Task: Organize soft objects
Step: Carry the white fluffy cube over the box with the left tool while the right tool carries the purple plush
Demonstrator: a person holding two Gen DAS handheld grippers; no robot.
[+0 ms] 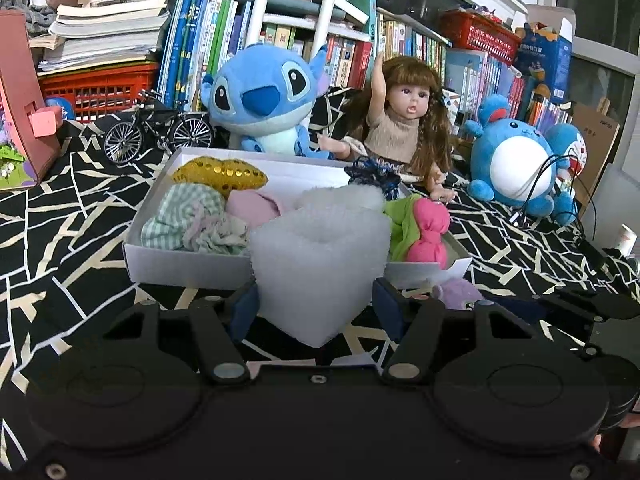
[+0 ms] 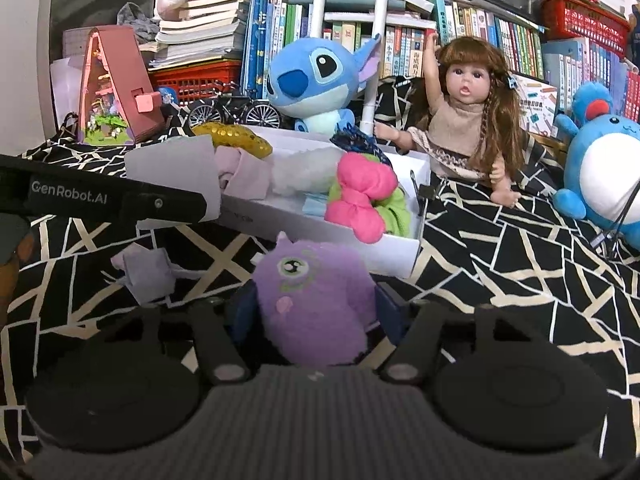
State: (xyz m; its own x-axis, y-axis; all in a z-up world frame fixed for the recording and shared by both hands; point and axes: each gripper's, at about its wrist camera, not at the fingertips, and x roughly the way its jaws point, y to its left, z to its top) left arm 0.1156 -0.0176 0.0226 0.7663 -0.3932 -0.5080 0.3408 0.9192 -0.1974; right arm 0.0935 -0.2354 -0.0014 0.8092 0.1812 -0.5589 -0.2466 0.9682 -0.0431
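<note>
Currently the foam block is pinched by the left gripper, the purple plush by the right gripper. The white box is crowded; either could be dropped outside if released early.

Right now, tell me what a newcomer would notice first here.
The left gripper clamps a white foam block before the white box of soft things. The right gripper grips a purple plush owl. Behind the box sit a blue Stitch plush and a long-haired doll.

The right claw clamps a purple plush owl on the patterned cloth; the white box sits just beyond at twelve o'clock.
</note>
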